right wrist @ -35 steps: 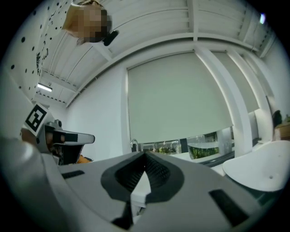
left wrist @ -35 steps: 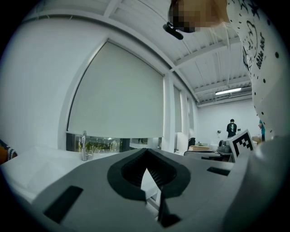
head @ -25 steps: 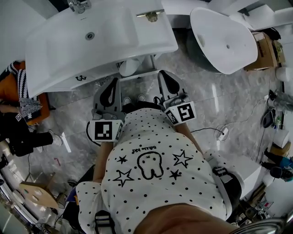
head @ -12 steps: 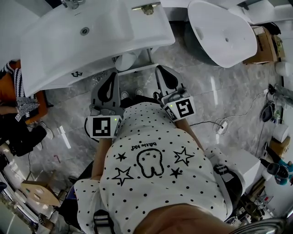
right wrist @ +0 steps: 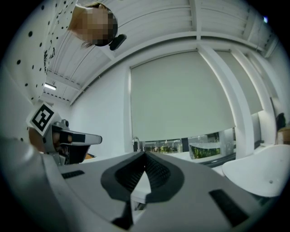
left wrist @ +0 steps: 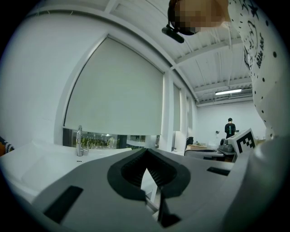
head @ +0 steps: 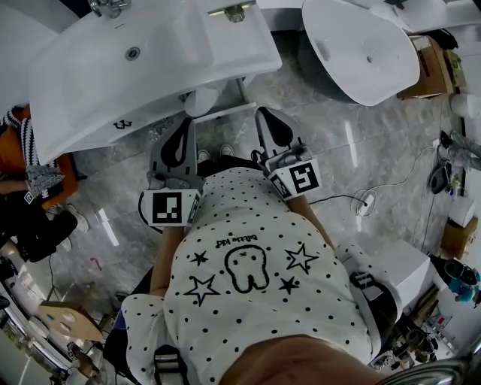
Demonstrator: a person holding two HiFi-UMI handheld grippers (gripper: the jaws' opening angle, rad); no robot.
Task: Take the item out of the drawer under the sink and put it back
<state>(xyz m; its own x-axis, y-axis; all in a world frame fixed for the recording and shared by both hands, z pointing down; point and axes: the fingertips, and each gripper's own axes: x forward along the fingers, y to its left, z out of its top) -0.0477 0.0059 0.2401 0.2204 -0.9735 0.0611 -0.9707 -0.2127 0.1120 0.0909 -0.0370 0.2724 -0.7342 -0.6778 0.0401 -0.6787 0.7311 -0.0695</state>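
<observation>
Here, the head view shows a person in a white dotted shirt standing in front of a white sink. A gripper is in each hand, side by side and pointing level toward the sink.

The left gripper has its tips just short of the sink's front rim. In the left gripper view its jaws are pressed together at the tips, with nothing between them. The right gripper is level with it. The right gripper view shows its jaws pressed together in the same way, and they too are empty. Each gripper's marker cube sits close to the person's chest, the left one and the right one.

A white panel edge shows just below the sink's rim, between the two sets of tips. Whether it is the drawer cannot be told. The basin covers whatever lies beneath it, so neither the drawer nor the item can be made out in any view.

A faucet stands at the back of the sink, and it also shows beyond the jaws in the left gripper view. A second white basin sits well apart to the right. The floor is grey marble tile with a thin cable lying on it. Another person in dark trousers is at the left edge.
</observation>
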